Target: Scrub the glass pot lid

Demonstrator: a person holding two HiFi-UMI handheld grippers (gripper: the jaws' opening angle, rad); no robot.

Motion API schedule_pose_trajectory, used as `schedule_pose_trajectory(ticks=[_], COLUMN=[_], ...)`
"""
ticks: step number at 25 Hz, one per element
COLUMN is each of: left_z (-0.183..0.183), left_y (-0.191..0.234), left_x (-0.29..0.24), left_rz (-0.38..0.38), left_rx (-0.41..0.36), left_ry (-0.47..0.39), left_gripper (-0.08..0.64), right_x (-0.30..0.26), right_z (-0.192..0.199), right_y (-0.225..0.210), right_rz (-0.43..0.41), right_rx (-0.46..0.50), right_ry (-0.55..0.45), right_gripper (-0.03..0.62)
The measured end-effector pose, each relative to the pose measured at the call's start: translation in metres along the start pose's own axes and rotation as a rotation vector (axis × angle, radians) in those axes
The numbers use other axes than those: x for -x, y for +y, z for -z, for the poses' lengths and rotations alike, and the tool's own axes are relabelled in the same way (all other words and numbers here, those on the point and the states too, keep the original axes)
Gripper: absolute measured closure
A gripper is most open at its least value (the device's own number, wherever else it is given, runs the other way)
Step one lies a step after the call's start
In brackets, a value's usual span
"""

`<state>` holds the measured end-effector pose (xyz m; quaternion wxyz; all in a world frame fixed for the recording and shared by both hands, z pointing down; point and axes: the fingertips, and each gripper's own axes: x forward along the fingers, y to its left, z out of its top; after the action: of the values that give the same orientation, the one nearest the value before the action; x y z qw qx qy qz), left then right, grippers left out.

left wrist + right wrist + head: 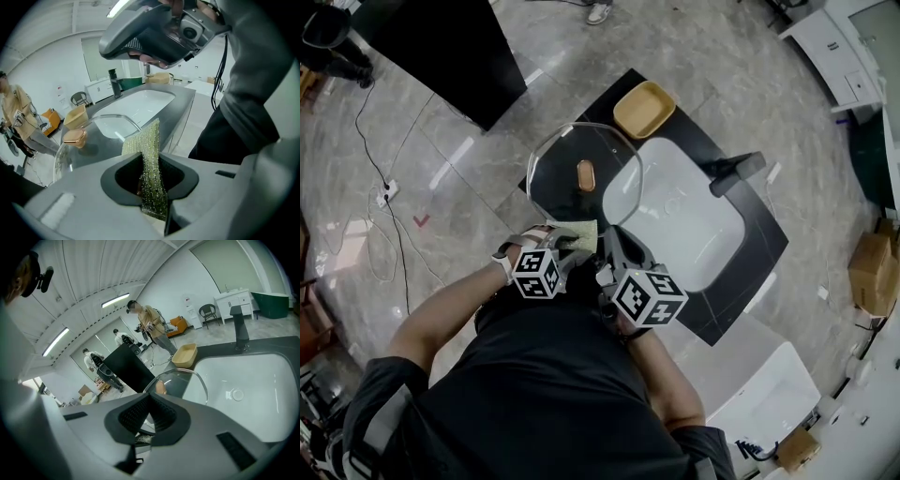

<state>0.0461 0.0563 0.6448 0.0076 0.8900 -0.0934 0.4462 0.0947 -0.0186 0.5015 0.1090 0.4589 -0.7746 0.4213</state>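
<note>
Fingers of my left gripper (151, 185) are clamped on a green scouring pad (149, 150), which stands up between them with its free end pointing toward the glass pot lid (567, 159). Those of my right gripper (149, 408) are closed on the lid's near rim, and a pale strip of it shows between the pads. The lid rests knob (586, 174) up on the dark surface (759, 234), with one edge reaching over the white sink (694, 234), and it lies just ahead of both grippers. In the head view my grippers cover the lid's near edge, so I cannot tell whether the pad touches the glass. In the right gripper view the lid's lower part is hidden behind my fingers. In the left gripper view its left rim is faint and hard to trace.
</note>
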Motion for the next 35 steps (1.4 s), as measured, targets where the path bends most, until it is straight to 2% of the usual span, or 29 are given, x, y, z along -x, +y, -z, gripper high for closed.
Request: schedule_pose_trajectory(ticks=[3,6,10,12,14,16,23,27,32,35], left_z=[-0.008,-0.020,-0.038,-0.041,-0.037,-0.033,-0.020,-0.010,-0.013,-0.016], left_y=[0.009,0.036,0.095,0.131,0.166,0.196,0.273,0.288,0.283,0.262], left_x=[0.011,0.035,0.085,0.105,0.110,0.101,0.025,-0.011,-0.029,-0.033], left_rz=[-0.017,-0.072,-0.181,-0.243,-0.283,-0.291,-0.204,-0.116,-0.054,0.004], left_rx=[0.018,0.071,0.173,0.198,0.181,0.148,0.107,0.104,0.165,0.154], left_ry=[-0.037,-0.123,-0.297,-0.336,-0.317,-0.274,-0.117,-0.026,-0.021,-0.002], left_gripper=[0.485,0.485,0.485,0.485,0.485,0.485,0.485,0.485,0.485,0.485], right_x=[0.005,0.011,0.019,0.022,0.028,0.036,0.078,0.095,0.103,0.097], right_z=[-0.007,-0.016,-0.024,-0.026,-0.027,-0.026,-0.009,0.006,0.021,0.024], right_y=[-0.001,-0.002,-0.005,-0.007,-0.011,-0.016,-0.045,-0.057,-0.065,-0.067], right_rz=[0.008,0.020,0.043,0.059,0.080,0.109,0.251,0.320,0.363,0.346], right_rx=[0.006,0.010,0.011,0.006,-0.003,-0.017,-0.127,-0.185,-0.203,-0.223], right_ry=[-0.019,-0.046,-0.079,-0.093,-0.107,-0.124,-0.195,-0.221,-0.233,-0.227], right_gripper=[0.585,0.585,0.585,0.584,0.585,0.585,0.585,0.585,0.584,0.584])
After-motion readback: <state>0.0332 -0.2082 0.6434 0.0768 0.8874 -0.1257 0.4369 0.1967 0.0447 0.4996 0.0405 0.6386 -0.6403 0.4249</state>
